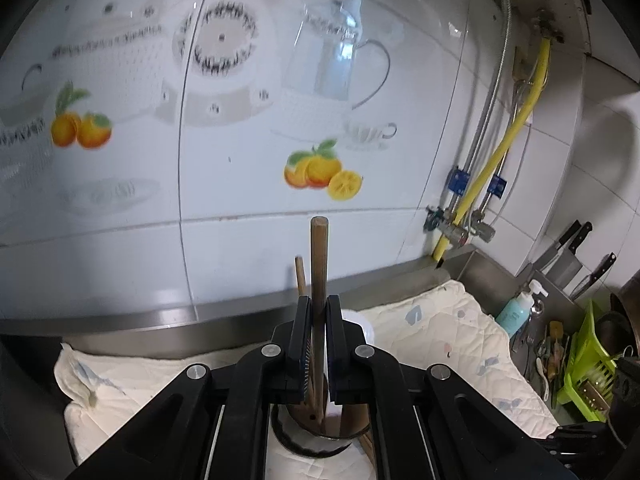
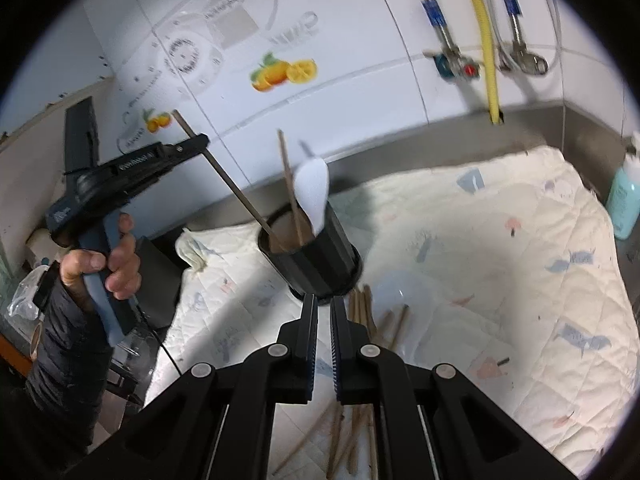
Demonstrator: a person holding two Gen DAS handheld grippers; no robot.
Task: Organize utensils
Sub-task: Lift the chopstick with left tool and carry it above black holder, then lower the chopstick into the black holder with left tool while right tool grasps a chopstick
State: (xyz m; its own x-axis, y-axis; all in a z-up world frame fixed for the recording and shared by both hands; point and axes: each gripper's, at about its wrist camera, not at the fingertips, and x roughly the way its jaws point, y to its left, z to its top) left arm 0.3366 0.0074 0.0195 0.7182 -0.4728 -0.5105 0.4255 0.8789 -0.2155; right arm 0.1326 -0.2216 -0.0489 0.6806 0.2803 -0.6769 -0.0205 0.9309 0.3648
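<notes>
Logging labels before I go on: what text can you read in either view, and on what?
No text can be read.
Teal soap bottle: label print, too blurred.
Left gripper: white lettering along its side, too small.
Left gripper handle: small white logo, unreadable.
Blue tags on the wall pipes: blurred.
Wall tiles: fruit and crockery pictures only.

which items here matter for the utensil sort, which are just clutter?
Job:
- chopstick clamped in left gripper, tip in the holder
- black holder with white spoon
- loose chopsticks on the cloth
- right gripper, nothing between its fingers

Clutter:
- soap bottle
- knives
- green basket
- yellow hose
</notes>
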